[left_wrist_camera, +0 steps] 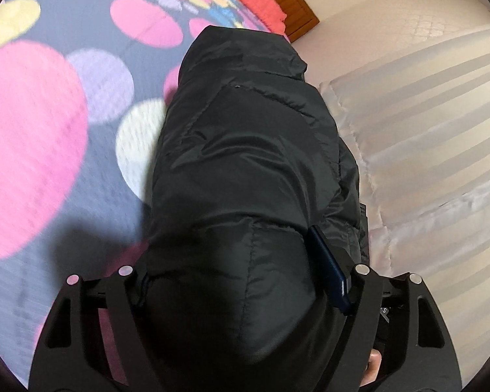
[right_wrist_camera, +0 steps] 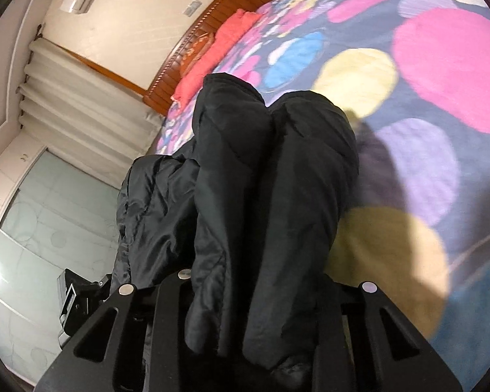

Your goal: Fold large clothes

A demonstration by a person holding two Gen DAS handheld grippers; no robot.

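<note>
A black puffer jacket (left_wrist_camera: 245,170) hangs in front of both cameras above a bed with a spotted cover (left_wrist_camera: 49,130). My left gripper (left_wrist_camera: 241,294) is shut on a thick bunch of the jacket; only its blue right finger pad (left_wrist_camera: 330,271) shows, the rest is buried in fabric. In the right wrist view the jacket (right_wrist_camera: 264,196) drapes in two padded folds over my right gripper (right_wrist_camera: 261,320), which is shut on it with the fingers hidden. The other gripper's body (right_wrist_camera: 78,297) shows at the lower left, beside the jacket's edge.
The spotted bed cover (right_wrist_camera: 424,98) fills the right side. A red pillow (right_wrist_camera: 219,52) and wooden headboard (right_wrist_camera: 212,16) lie at the far end. Pale curtains (left_wrist_camera: 434,163) and a wardrobe with frosted doors (right_wrist_camera: 42,228) stand beside the bed.
</note>
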